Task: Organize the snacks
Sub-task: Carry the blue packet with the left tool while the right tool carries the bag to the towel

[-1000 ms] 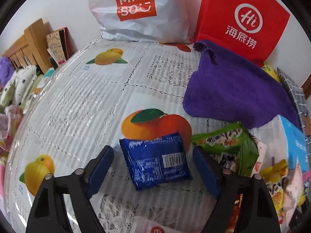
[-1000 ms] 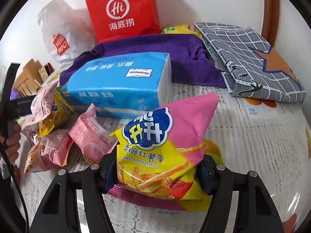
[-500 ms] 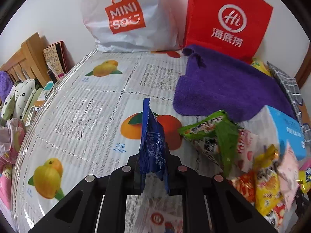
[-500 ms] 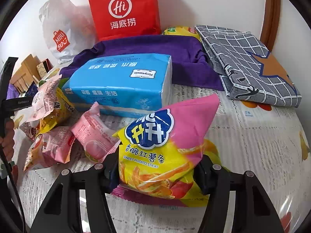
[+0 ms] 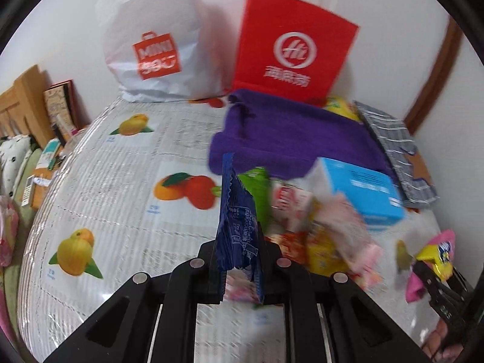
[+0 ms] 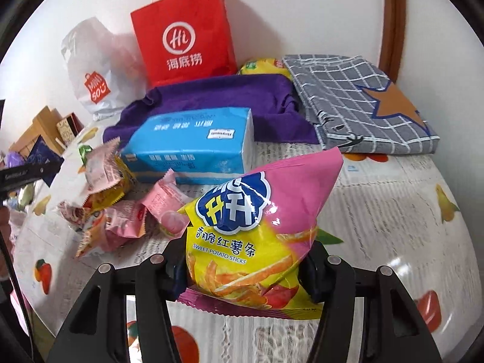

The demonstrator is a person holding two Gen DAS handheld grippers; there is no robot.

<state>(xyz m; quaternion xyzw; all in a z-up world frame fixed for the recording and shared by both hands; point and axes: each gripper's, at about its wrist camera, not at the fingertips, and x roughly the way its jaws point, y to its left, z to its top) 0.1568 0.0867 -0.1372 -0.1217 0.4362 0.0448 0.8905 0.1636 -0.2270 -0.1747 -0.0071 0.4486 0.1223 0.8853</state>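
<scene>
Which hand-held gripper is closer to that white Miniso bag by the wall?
Left. The left hand-held gripper faces the white Miniso bag across bare tablecloth; the right hand-held gripper sits farther off, behind the snack pile.

White wall (image 6: 302, 15); brown wooden frame (image 6: 393, 21); fruit-print tablecloth (image 5: 121, 181).

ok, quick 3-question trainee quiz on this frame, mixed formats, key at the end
1. Multiple choice: what does the left gripper hold?
A. a green packet
B. a dark blue snack packet
C. the tissue box
2. True or false: the right gripper is closed on the sweet potato sticks bag.
3. Short answer: what lies directly behind the blue tissue pack, in front of the red paper bag?

Key
1. B; its fingers pinch the packet edge-on, standing upright.
2. True; the bag's lower part is squeezed between the fingers.
3. The purple towel.
</scene>
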